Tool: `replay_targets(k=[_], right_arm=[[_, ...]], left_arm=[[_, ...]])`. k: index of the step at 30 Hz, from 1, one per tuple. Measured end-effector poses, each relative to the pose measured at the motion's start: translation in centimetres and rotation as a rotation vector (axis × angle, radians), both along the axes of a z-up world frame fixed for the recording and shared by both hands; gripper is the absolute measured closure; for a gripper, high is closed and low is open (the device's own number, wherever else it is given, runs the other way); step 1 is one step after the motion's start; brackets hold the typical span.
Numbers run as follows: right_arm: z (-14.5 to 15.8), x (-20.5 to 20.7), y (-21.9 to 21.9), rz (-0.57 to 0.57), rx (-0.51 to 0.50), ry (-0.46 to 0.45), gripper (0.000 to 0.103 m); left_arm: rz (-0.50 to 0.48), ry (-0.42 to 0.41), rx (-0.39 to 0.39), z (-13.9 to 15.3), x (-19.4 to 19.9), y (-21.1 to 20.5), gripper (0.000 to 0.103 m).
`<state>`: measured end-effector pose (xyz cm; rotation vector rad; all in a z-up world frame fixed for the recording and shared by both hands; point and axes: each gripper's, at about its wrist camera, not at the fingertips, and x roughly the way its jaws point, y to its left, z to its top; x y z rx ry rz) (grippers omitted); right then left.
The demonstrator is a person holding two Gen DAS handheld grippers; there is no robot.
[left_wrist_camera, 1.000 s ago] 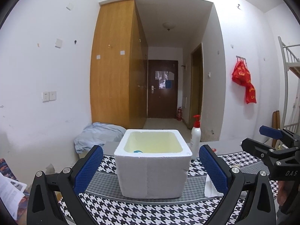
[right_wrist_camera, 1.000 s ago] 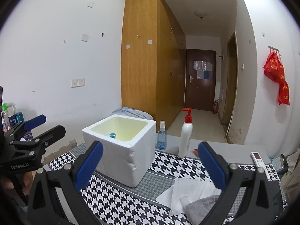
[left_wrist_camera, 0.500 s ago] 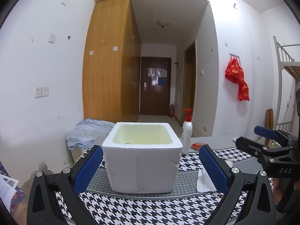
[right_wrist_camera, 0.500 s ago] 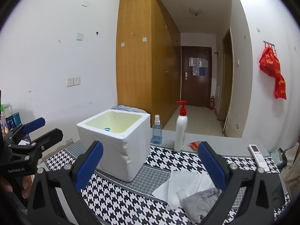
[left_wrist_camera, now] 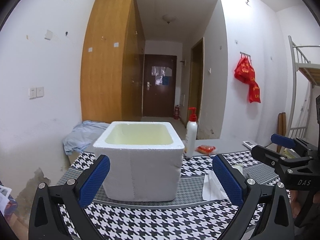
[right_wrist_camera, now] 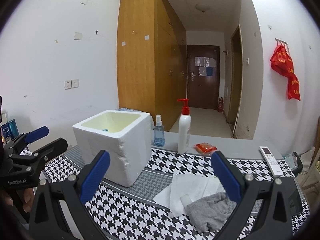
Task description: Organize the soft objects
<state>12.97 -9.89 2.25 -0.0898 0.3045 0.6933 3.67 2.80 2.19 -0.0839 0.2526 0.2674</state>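
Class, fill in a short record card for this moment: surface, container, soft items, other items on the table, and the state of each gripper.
surface: table with houndstooth cloth
container: white foam box, open top, small blue thing inside
soft items: white tissue and grey cloth, touching, right of the box
other items: spray bottle, pump bottle, red packet, remote
left gripper: open, empty
right gripper: open, empty, above the soft items

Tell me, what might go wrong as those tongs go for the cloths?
The grey cloth overlaps the white tissue, so the open right tongs might lift both together. The foam box looks light and could slide if bumped. The pump bottle stands close behind and might topple.
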Motion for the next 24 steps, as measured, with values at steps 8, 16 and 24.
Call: replay_targets(k=[8, 16, 24], right_arm=[[-0.8, 0.6, -1.3, -0.047, -0.005, 0.027, 0.001], [-1.4, 1.1, -2.7, -0.092, -0.01, 0.047, 0.001], [-2.0, 1.6, -4.1, -0.126, -0.014, 0.063, 0.001]], left_arm=[[-0.039, 0.015, -0.017, -0.7, 1.2, -0.9, 0.001], [-0.075, 0.04, -0.024, -1.2, 2.4, -1.6, 0.001], [-0.114, 0.059, -0.03, -1.7, 3.8, -2.7, 0.001]])
